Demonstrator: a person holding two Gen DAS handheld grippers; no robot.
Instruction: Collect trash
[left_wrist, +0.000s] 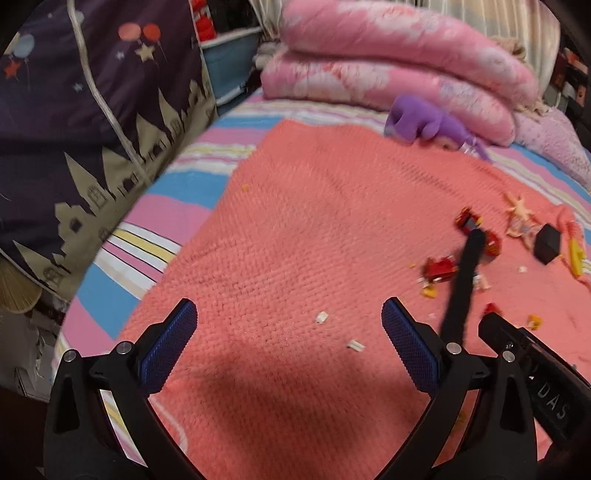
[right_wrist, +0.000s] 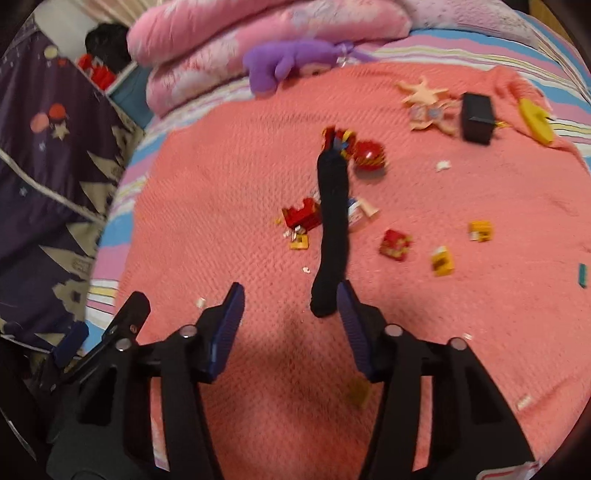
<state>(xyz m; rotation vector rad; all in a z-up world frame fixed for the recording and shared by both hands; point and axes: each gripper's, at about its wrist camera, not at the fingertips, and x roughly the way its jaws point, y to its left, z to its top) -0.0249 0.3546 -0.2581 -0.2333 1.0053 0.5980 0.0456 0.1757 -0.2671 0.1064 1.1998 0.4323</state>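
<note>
We judge we are at the approach step: both claws stand apart and hold nothing above the coral blanket (right_wrist: 461, 332) on the bed. The left claw (left_wrist: 288, 332) hovers over bare weave near white scraps (left_wrist: 322, 316); the right claw (right_wrist: 291, 314) has a black sock (right_wrist: 332, 229) at its right finger, amid red wrappers (right_wrist: 396, 244) and yellow wrappers (right_wrist: 442, 260). Next we should pick one scrap, centre it and close. Only "DAS" reads, on the right claw's body in the left view.

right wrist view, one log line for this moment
right hand-held gripper: open, empty | black sock: on coral blanket | left hand-held gripper: open
</note>
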